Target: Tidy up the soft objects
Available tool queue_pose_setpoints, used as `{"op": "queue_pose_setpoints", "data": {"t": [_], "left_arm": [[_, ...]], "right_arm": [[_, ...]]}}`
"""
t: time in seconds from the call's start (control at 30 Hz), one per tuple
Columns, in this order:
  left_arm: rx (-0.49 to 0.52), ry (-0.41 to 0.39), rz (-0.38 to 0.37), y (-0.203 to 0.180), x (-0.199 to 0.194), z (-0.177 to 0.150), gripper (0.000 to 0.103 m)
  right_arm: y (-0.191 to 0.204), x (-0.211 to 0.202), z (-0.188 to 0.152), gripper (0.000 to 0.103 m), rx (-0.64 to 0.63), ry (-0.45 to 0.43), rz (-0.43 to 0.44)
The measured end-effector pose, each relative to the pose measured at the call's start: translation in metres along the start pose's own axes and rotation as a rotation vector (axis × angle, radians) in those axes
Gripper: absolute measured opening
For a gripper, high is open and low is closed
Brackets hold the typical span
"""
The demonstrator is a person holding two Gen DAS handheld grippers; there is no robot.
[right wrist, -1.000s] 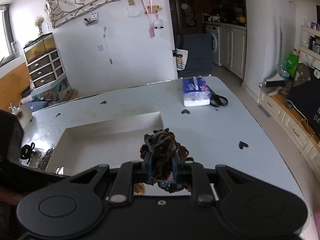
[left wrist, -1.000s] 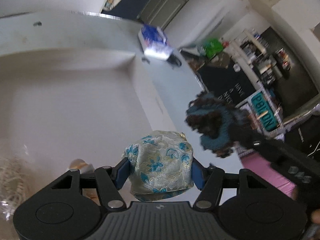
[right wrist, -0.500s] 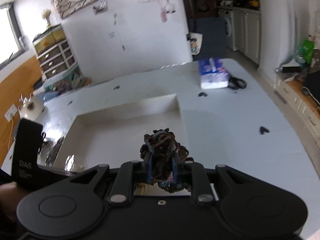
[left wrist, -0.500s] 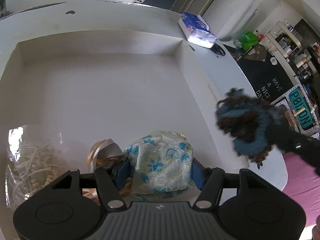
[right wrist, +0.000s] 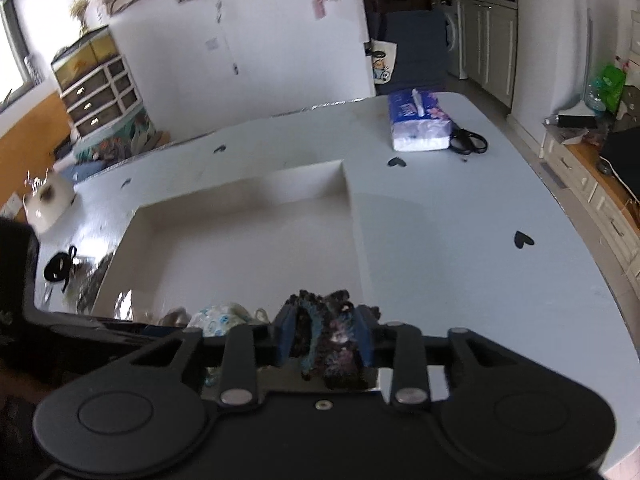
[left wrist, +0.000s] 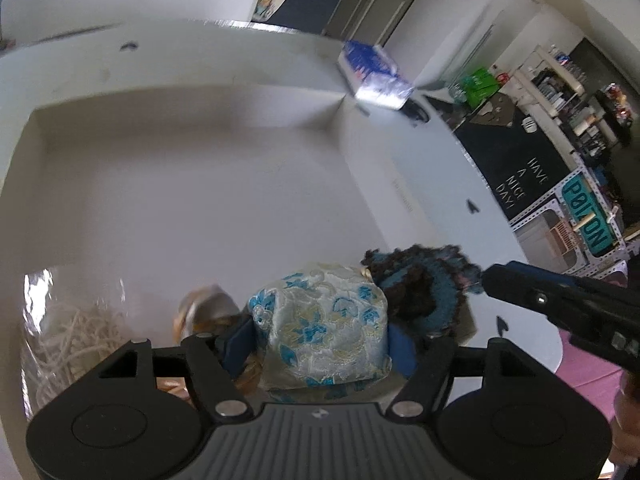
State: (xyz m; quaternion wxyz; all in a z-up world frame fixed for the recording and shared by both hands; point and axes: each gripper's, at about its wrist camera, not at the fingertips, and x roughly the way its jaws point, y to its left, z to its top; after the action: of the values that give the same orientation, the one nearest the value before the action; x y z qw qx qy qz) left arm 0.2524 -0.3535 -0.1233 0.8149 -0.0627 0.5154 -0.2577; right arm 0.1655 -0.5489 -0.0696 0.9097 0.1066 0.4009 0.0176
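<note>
My left gripper is shut on a silky pouch with a blue flower print, held over the near edge of the white tray. My right gripper holds a dark brown and blue knitted piece between its pads, which stand wider apart than before. In the left wrist view the knitted piece sits right beside the pouch, at the tray's near right corner. The pouch also shows in the right wrist view.
A clear bag of white cord and a gold ribbon roll lie in the tray's near left. A blue tissue pack and black scissors lie at the table's far right. Black items lie left of the tray.
My right gripper has come down and left, bringing the knitted piece next to the pouch; its pads have spread wider. My left gripper has kept its grip on the pouch.
</note>
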Motion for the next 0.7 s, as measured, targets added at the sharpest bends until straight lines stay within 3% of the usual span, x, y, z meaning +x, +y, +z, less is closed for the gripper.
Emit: {"op": "queue_pose_setpoints", "data": {"t": [0.17,0.23,0.33,0.37,0.47,0.6,0.7], "left_arm": [[0.034,-0.048,-0.022,-0.005,-0.018,0.003,0.084],[0.048,-0.047,-0.025,-0.007,-0.019,0.004,0.084],[0.059,-0.011,-0.021,-0.008,-0.015,0.004,0.072],[0.062,0.002,-0.017,-0.009,-0.014,0.002,0.064],[0.054,0.025,-0.015,-0.007,-0.011,0.001,0.05],[0.044,0.029,-0.02,-0.005,-0.009,0.0,0.044],[0.037,0.054,-0.013,-0.004,-0.001,-0.002,0.044]], "right_arm": [[0.001,0.007,0.006,0.029,0.01,0.009,0.022],[0.003,0.013,0.007,0.028,0.005,0.02,0.023],[0.004,0.02,0.007,0.024,0.002,0.032,0.035],[0.005,0.022,0.006,0.023,-0.001,0.038,0.04],[0.005,0.034,-0.001,0.016,-0.003,0.1,0.043],[0.007,0.046,-0.016,0.016,-0.023,0.194,0.031],[0.008,0.043,-0.02,0.016,-0.031,0.186,0.028]]}}
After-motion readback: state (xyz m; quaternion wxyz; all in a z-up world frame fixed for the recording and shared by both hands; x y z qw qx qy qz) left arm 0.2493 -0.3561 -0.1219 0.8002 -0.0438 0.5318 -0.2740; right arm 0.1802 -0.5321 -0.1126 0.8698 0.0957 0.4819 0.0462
